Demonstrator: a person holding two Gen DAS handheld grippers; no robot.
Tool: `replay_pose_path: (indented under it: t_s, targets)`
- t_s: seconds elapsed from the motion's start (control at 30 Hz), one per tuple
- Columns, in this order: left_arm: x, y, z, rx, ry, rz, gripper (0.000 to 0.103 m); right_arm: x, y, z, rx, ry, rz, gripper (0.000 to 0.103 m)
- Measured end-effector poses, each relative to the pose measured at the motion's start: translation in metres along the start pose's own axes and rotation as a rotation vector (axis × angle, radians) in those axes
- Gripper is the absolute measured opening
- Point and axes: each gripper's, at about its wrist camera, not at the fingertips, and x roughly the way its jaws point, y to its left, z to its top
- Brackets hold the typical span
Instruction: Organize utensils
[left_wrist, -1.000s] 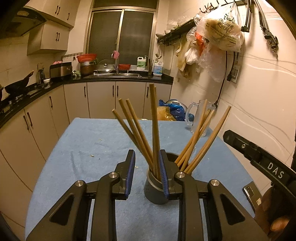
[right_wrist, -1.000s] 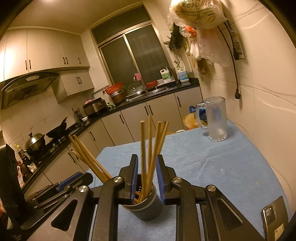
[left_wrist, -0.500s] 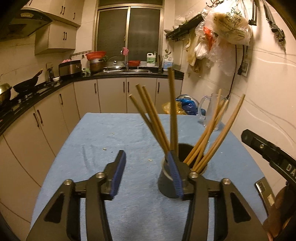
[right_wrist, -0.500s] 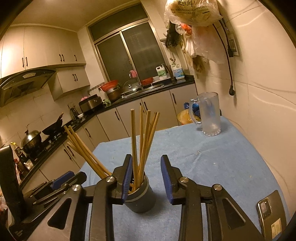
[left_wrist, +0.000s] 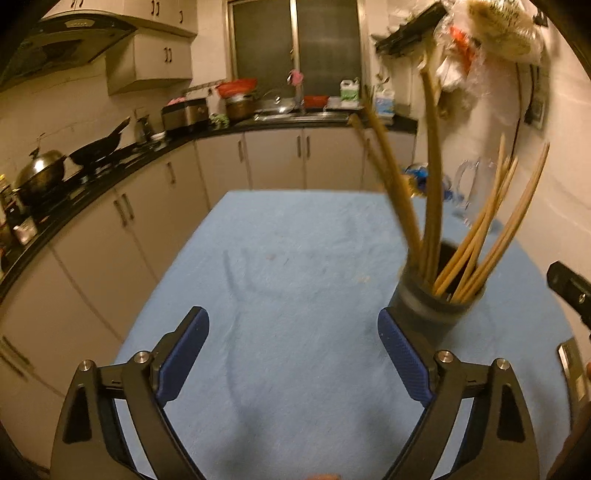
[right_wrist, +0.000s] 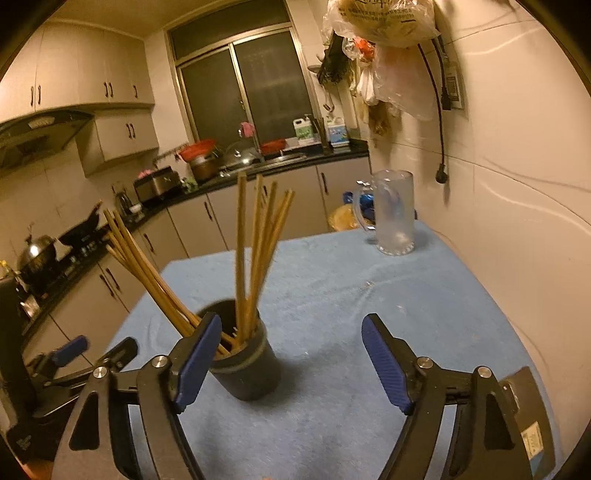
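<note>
Left wrist view shows the left gripper (left_wrist: 293, 356) with its blue pads (left_wrist: 402, 360) far apart, and its jaws are opening. Nothing is between them but the blue cloth (left_wrist: 295, 266) on the table. The dark cup (left_wrist: 430, 314) stands on that cloth. It sits just past the tip of the pad on the cup's side, very close to it, but I cannot tell if they touch. The picture is a bit blurry there.

The cup is full of chopsticks (left_wrist: 476, 240). Some lean toward the wall, and some (left_wrist: 391, 184) stand up and lean the other way, toward the cupboards.

From the right wrist view, the right gripper (right_wrist: 291, 356) is let go too. Its jaws are opening wide, with only cloth between them. The same cup (right_wrist: 245, 363) sits behind one blue pad (right_wrist: 197, 356), outside the gap. That pad covers part of the cup's rim, so I cannot tell if it touches. The chopsticks (right_wrist: 255, 254) stick up out of the cup, and a few (right_wrist: 147, 266) fan out to the side, toward the stove.

Past the cup, near the far edge of the cloth, stands a clear glass mug (right_wrist: 393, 214). Beside the cup, the other gripper (right_wrist: 79, 354) peeks in at the edge. A phone (right_wrist: 530, 413) lies on the cloth near the wall, well apart from the cup.
</note>
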Motion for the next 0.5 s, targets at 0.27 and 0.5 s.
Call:
replay_pose_path:
  t_s: [0.27, 0.5]
  targets:
    - [-0.024, 0.003, -0.053, 0.086, 0.045, 0.093, 0.097, -0.017, 0.001, -0.04, -0.016, 0.069, -0.033, 0.083]
    - [-0.058, 0.015, -0.094, 0.064, 0.039, 0.136, 0.097, -0.045, 0.01, -0.079, -0.04, 0.089, -0.054, 0.083]
